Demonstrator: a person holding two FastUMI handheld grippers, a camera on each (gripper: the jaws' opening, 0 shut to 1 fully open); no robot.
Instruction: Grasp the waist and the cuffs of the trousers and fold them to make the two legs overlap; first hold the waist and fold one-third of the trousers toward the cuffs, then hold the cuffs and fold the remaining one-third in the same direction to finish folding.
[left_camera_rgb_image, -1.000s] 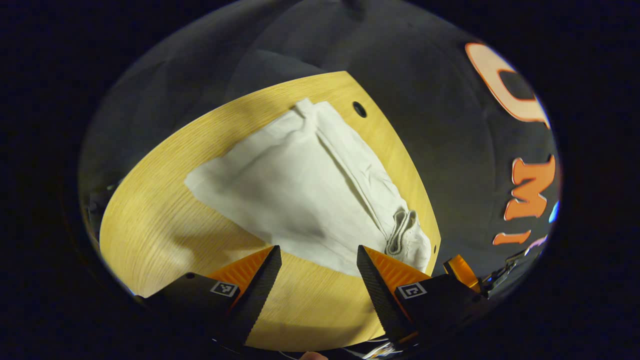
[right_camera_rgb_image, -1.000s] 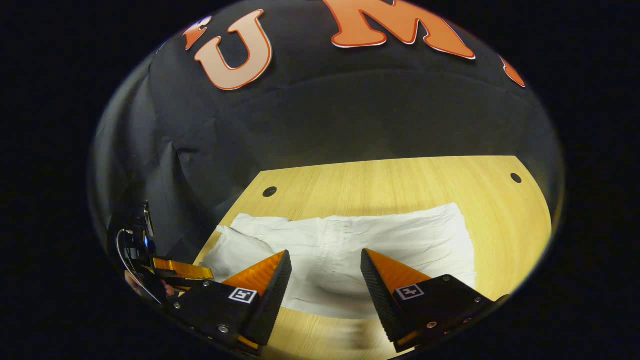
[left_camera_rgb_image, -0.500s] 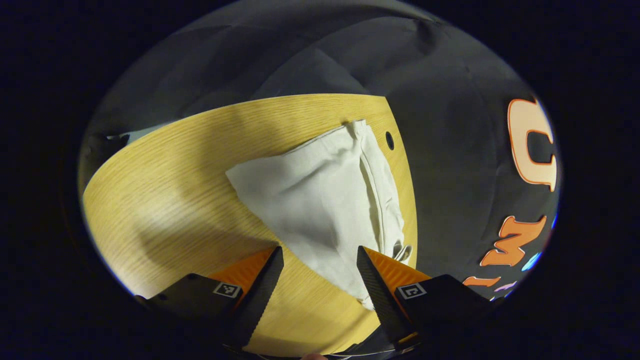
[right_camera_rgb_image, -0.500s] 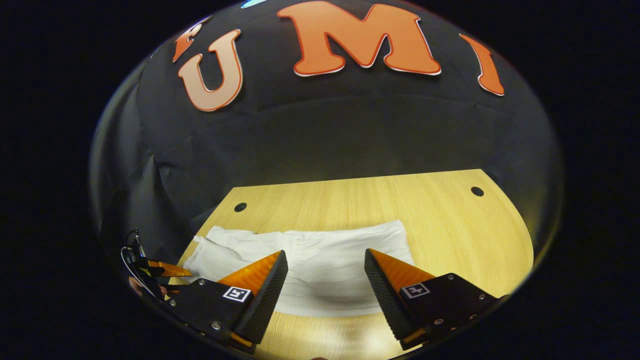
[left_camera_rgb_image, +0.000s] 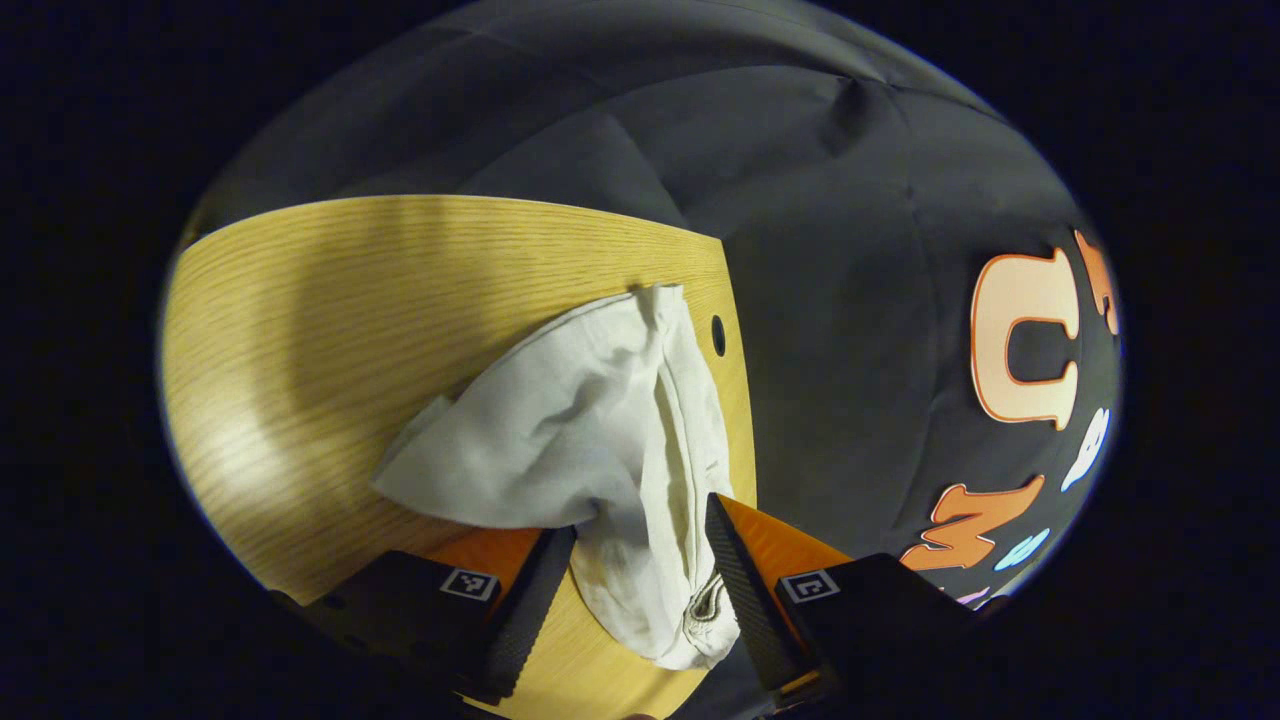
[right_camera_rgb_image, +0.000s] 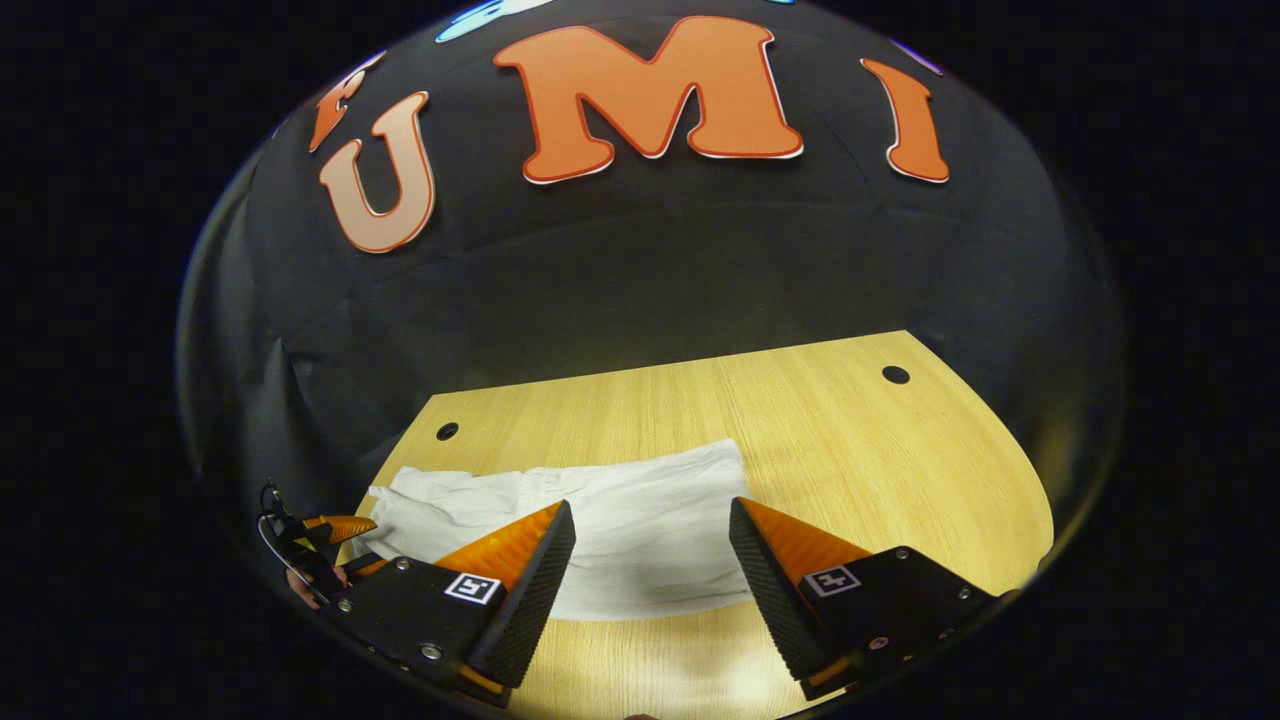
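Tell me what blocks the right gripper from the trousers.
Nothing visible. The right gripper is open above the white trousers, which lie flat on the wooden table, with only open air between them.

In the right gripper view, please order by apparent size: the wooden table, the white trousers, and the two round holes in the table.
1. wooden table
2. white trousers
3. The left hole and the right hole look alike, so I do not rank them.

Black gripper (right_camera_rgb_image: 650, 560) bodies, square marker tags, small screws – wedge-shaped fingers
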